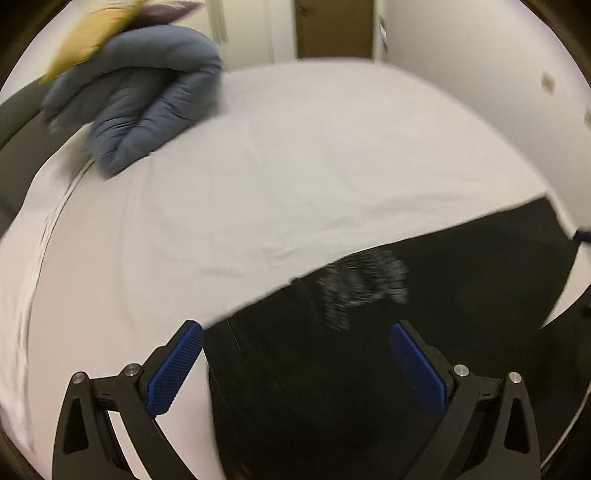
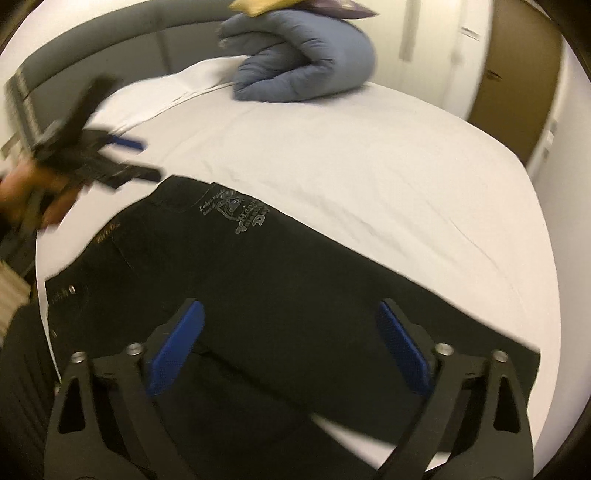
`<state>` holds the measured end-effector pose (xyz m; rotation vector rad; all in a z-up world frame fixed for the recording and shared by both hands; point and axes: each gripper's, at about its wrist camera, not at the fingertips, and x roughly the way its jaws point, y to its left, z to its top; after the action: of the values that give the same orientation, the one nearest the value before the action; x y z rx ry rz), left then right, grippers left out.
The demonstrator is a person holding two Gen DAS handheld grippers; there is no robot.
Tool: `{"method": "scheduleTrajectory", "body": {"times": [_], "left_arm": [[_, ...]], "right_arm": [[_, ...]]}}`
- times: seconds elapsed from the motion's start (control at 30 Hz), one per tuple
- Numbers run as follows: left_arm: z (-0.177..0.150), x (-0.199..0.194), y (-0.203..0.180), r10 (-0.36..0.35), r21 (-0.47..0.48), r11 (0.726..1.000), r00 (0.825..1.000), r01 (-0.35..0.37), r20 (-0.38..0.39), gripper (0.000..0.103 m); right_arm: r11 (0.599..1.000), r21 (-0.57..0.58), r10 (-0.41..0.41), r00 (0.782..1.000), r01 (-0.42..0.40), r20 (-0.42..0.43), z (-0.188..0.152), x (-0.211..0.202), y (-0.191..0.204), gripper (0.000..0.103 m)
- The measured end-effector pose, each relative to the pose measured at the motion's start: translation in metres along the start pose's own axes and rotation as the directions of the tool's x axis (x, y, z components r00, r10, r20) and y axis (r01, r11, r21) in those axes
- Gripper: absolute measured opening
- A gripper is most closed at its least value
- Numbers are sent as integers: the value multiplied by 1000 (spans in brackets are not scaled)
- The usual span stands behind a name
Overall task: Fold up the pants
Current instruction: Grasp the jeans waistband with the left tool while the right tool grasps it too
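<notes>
In the left wrist view, black pants (image 1: 424, 295) lie spread on a white bed (image 1: 258, 184), covering the lower right of the picture. A pale printed design on the cloth is smeared by blur here and cannot be read. The left gripper (image 1: 295, 334) hangs over the pants' near edge with its blue-padded fingers (image 1: 173, 369) wide apart and nothing between them; the left finger is over bare sheet, the right one over black cloth. Whether the tips touch the fabric cannot be told. A rolled blue-grey duvet (image 1: 147, 107) sits at the far left of the bed, with a yellow cushion (image 1: 92, 33) on top of it.

In the right wrist view, the pants (image 2: 277, 295) stretch across the bed (image 2: 369, 166) from left to lower right. A grey print (image 2: 240, 214) near their upper edge holds lettering too small and tilted to read; a short gold mark sits further left. The right gripper (image 2: 290, 314) hovers above the middle of the pants, its fingers (image 2: 402, 343) well apart and empty. At the left edge a hand (image 2: 22, 192) carries the blurred left gripper (image 2: 144, 155), just beside the pants' top corner. The duvet (image 2: 303, 62) lies at the far side
</notes>
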<state>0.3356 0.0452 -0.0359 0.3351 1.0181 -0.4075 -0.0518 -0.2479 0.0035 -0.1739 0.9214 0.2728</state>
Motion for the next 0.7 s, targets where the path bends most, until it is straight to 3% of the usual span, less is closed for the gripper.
{"method": "scheduleTrajectory", "body": {"times": [0.1,0.3,0.5,0.6,0.7], "left_arm": [[12,33,5,16,104,995,998,-9,-67,100],[20,89,16,-8,254,965,978,61,-207,84],[24,109,34,-122,275,938,942,212,-312,79],[20,124,42,-161,257,927,908,273,-386,67],[16,129,46,-169,251,926,906,280,-387,53]], "right_arm": [[998,-66,5,1000,-7,-28,7,21,-13,70],[991,-116,57,996,-66,-75,5,51,-34,63],[978,-141,142,987,-151,-76,11,58,-45,63],[971,-168,160,984,-172,-78,21,65,-43,63],[966,-187,167,982,-180,-82,29,71,-40,60]]}}
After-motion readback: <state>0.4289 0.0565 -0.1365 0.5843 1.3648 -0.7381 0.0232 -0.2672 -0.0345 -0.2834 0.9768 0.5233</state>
